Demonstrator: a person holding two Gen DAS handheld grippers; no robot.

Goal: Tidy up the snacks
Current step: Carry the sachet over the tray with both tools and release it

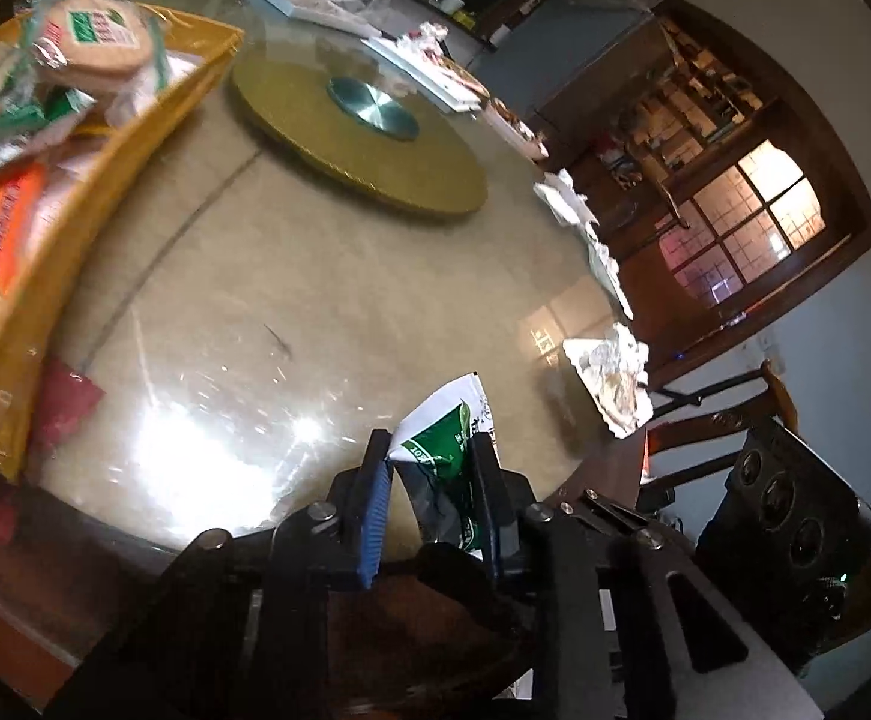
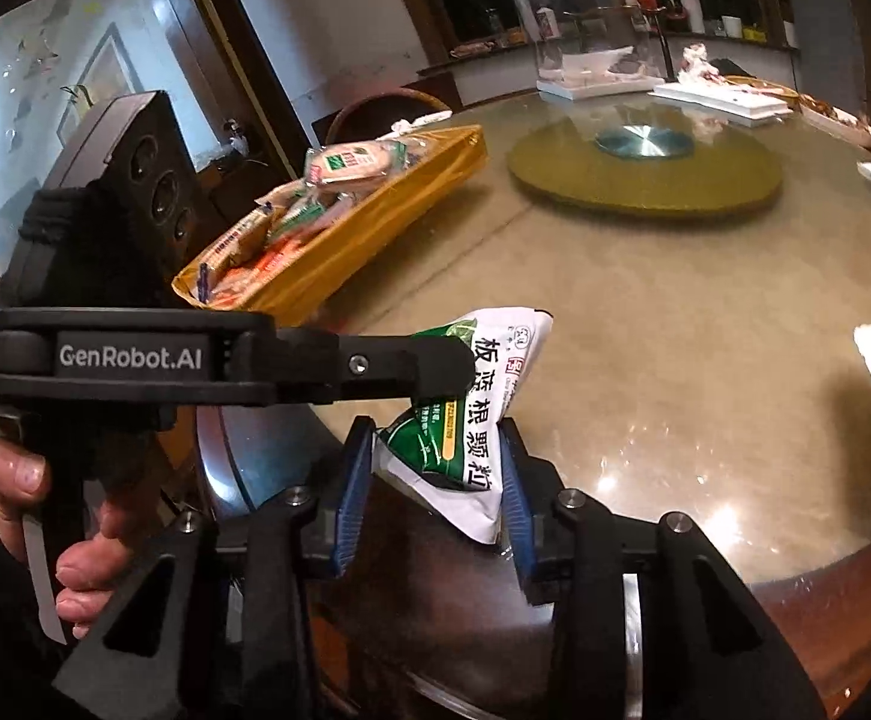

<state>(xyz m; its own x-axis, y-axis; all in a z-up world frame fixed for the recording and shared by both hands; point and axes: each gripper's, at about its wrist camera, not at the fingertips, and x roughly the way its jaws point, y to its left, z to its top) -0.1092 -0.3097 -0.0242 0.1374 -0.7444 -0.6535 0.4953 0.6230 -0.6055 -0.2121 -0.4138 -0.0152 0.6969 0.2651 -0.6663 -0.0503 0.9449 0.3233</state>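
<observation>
Sachet (image 1: 444, 450): left wrist view, green-white granule packet over the glass table (image 1: 315, 276) edge, pinched by my left gripper (image 1: 429, 450); thin hold, may slip.
Right gripper (image 2: 438, 468): right wrist view, pads flank the sachet's lower end, contact unclear; opposing pulls could tear it.
Snack box (image 2: 375, 222): yellow, heaped; additions may spill.

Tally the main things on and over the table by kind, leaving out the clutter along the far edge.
Green-and-white sachet, held over the table: 1
Yellow tray of snacks: 1
Gold turntable disc: 1
Grippers, left gripper and right gripper, both clamped on the sachet: 2
Total: 5
</observation>
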